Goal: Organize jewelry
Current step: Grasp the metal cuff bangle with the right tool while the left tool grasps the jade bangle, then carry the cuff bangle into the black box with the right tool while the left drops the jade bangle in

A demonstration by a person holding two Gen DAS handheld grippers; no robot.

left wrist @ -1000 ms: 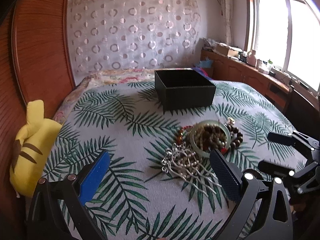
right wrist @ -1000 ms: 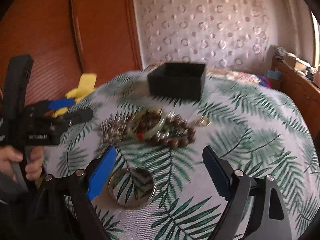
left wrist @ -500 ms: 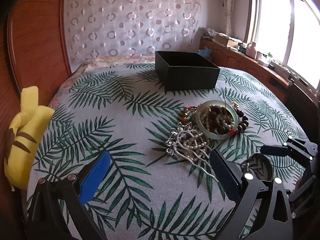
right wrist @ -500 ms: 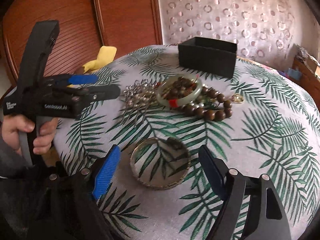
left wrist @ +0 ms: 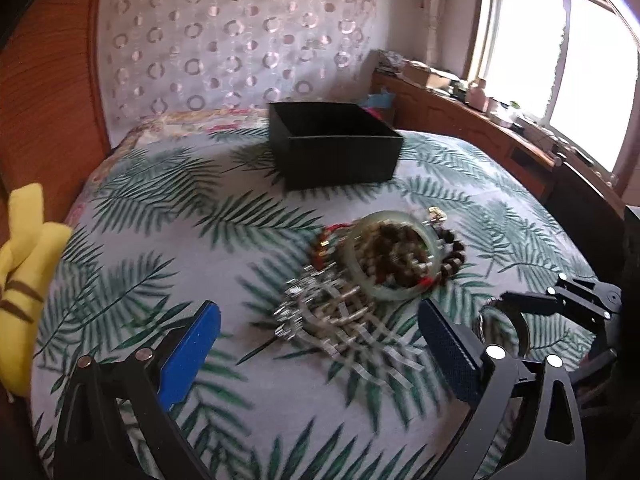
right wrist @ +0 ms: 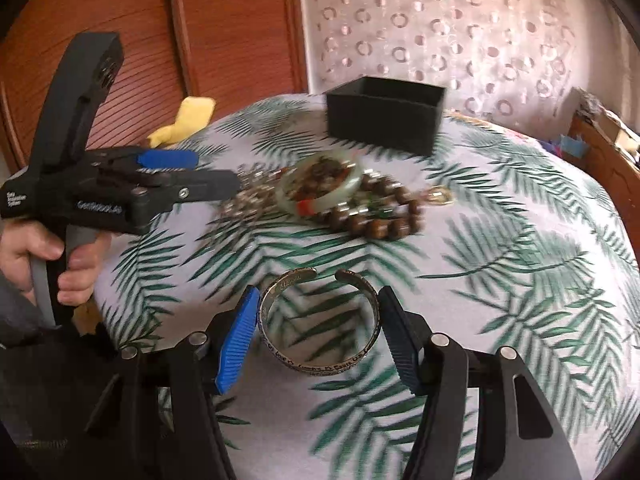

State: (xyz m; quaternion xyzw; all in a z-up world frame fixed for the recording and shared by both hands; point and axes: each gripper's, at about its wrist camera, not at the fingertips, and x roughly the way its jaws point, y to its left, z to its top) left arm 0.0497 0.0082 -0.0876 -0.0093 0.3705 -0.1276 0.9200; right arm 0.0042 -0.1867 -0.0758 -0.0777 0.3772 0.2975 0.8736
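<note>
A metal cuff bracelet (right wrist: 318,320) lies on the palm-leaf bedspread between the fingers of my right gripper (right wrist: 316,320), whose pads touch or nearly touch its two sides. It also shows in the left wrist view (left wrist: 502,326). A jewelry pile lies beyond: a green jade bangle (right wrist: 320,190) (left wrist: 390,256), brown wooden beads (right wrist: 380,220), a silver hairpin piece (left wrist: 332,316). An open black box (right wrist: 386,114) (left wrist: 334,146) stands at the far side. My left gripper (left wrist: 318,340) is open and empty, hovering before the pile.
A yellow plush toy (left wrist: 24,280) lies at the bed's left edge by the wooden headboard (left wrist: 44,92). A wooden sill (left wrist: 480,120) with clutter runs under the window on the right. The bedspread (left wrist: 192,232) is bare around the pile.
My right gripper has moved down and forward around the cuff bracelet and narrowed its jaws onto it. My left gripper has shifted slightly toward the pile; it stays open.
</note>
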